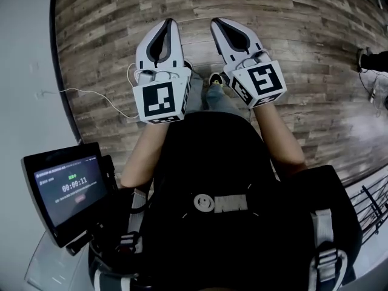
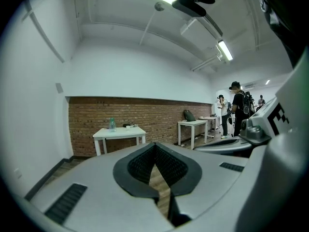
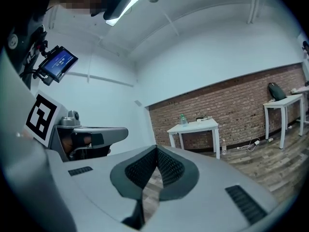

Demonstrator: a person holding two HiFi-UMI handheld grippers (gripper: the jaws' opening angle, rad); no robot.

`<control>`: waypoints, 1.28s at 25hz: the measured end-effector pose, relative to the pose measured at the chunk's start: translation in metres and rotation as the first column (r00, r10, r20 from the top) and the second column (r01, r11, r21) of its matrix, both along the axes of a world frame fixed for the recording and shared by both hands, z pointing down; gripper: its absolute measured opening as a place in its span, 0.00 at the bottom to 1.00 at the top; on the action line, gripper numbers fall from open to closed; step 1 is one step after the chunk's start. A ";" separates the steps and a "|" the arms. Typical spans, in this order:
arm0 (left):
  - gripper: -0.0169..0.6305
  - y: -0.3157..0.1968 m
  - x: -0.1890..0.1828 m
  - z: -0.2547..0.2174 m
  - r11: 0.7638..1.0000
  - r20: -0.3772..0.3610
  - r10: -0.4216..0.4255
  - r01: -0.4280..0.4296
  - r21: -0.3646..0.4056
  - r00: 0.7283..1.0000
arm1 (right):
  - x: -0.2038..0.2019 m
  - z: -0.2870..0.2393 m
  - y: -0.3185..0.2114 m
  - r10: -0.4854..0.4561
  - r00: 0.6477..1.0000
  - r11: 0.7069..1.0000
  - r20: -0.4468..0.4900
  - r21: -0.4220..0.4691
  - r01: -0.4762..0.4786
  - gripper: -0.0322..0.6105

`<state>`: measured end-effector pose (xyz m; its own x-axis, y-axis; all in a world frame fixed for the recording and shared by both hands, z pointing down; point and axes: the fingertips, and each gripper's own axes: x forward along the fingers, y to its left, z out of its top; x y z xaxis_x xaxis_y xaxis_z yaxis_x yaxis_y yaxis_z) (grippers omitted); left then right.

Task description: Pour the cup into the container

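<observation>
Both arms reach forward, side by side, mid-frame in the head view. Left gripper [image 1: 170, 22] and right gripper [image 1: 216, 22] point nearly level over the wood floor [image 1: 303, 53]. Jaws closed tight, nothing between them.

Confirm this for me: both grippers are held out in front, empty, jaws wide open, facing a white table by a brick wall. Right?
Not quite: the jaws are shut, not wide open. Each gripper view shows it, the pads of the left gripper and the right gripper meeting at their tips. The rest holds: both are empty, facing the white table by the brick wall.
</observation>
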<state>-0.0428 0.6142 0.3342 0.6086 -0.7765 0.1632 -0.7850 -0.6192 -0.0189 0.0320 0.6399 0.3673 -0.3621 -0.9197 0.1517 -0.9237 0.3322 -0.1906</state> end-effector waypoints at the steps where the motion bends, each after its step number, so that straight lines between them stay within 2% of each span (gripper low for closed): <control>1: 0.02 -0.009 -0.004 0.001 1.000 -0.003 0.002 -0.002 0.002 1.000 | -0.003 0.001 -0.008 0.001 1.000 1.000 -0.006 -0.002 -0.001 0.05; 9: 0.02 -0.095 -0.031 0.008 0.999 -0.025 0.044 -0.044 0.004 0.999 | -0.033 0.002 -0.095 0.017 0.998 1.000 -0.064 -0.021 -0.019 0.05; 14: 0.02 -0.138 -0.051 0.005 1.000 -0.071 -0.005 0.004 -0.012 0.997 | -0.045 -0.010 -0.131 0.011 0.996 1.000 -0.084 -0.011 -0.012 0.05; 19: 0.02 -0.162 -0.050 0.004 1.000 -0.081 -0.014 0.012 -0.028 0.997 | -0.039 -0.011 -0.149 0.029 0.996 1.000 -0.086 -0.005 -0.030 0.05; 24: 0.02 -0.189 -0.023 0.001 1.000 -0.075 -0.008 0.006 -0.031 0.997 | -0.018 -0.009 -0.174 0.024 0.996 1.000 -0.090 0.002 -0.024 0.05; 32: 0.02 -0.236 0.046 -0.010 1.000 -0.026 0.015 -0.015 0.004 1.000 | 0.051 -0.017 -0.229 0.036 0.999 0.998 -0.035 0.046 -0.034 0.05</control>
<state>0.0034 0.3784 0.3245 0.6243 -0.7678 0.1442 -0.7758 -0.6310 -0.0010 0.0834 0.4112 0.3500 -0.3249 -0.9379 0.1217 -0.9408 0.3074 -0.1426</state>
